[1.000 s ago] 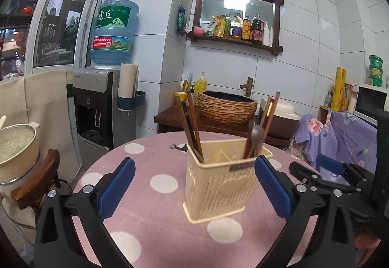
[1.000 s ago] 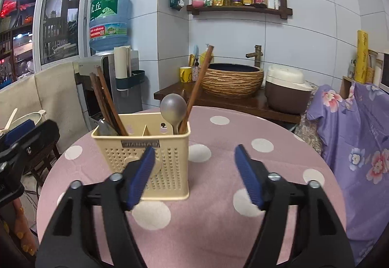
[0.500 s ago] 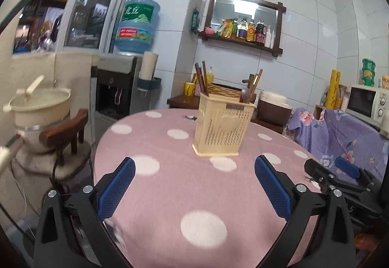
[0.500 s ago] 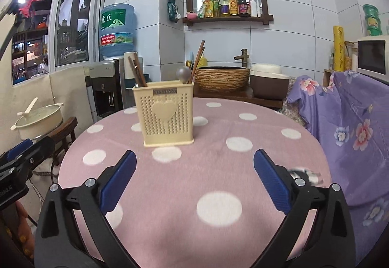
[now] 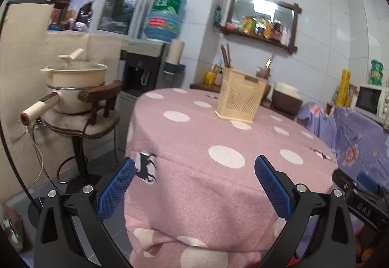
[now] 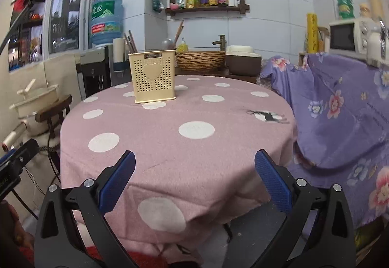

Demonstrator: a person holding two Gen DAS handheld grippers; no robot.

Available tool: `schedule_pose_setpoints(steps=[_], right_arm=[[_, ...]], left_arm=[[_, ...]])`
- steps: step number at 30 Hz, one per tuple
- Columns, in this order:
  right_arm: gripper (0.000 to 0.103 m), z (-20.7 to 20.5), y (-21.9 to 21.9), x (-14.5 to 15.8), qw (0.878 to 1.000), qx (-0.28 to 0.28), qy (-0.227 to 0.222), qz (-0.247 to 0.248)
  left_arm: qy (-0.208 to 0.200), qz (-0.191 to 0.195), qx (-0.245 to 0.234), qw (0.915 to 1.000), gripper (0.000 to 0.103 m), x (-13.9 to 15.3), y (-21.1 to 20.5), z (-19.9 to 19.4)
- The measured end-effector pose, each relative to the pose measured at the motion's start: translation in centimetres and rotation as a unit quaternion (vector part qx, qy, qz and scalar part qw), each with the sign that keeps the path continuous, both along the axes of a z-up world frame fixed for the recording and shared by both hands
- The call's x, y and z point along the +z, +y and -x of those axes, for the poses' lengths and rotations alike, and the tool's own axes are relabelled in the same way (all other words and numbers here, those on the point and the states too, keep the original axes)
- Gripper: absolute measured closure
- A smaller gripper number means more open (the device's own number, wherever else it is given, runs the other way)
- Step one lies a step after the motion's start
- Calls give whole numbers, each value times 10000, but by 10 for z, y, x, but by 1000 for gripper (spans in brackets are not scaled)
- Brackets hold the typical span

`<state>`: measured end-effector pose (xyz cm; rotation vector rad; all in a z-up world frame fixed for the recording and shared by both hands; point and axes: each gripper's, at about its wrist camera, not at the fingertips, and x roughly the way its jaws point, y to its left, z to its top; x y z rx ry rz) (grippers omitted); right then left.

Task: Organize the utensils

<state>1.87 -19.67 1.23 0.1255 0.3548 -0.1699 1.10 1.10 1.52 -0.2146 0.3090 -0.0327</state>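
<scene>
A cream perforated utensil holder (image 6: 153,77) stands upright on the far part of the round table with a pink polka-dot cloth (image 6: 170,146). Brown chopsticks (image 6: 130,42) stick out of its left side, a grey spoon (image 6: 168,44) and more chopsticks out of its right. It also shows in the left wrist view (image 5: 240,98). My left gripper (image 5: 194,184) is open and empty, low at the table's near edge. My right gripper (image 6: 194,179) is open and empty, at the near edge too. Both are far from the holder.
A stool with a cream pot (image 5: 73,87) stands left of the table. A water dispenser (image 5: 145,70) is behind it. A purple floral-covered counter (image 6: 340,107) with a microwave (image 6: 350,35) is on the right. A woven basin (image 6: 200,60) sits behind the table.
Both grippers have pulled back and down from close beside the holder to the table's near edge. The holder now looks small and far. Both stay open.
</scene>
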Motion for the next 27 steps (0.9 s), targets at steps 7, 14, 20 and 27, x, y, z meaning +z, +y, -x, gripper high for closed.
schedule_pose_setpoints(steps=[7,14,20,27], right_arm=[[6,18,25,3,9977,380,-140,537],[6,27,23,6,9979,266,-294,508],[6,27,23,7,9980,270,-283,501],[6,29,22,6,9980,281,-288,480]], left_arm=[[-135,-48,104,9998,5,-1,-2,14],[-224,-173,89,9996,5,-2,-6,20],[-255,-207,79,9994,5,-3,-6,24],[-232,-248,30,9994,5,-3,-7,26]])
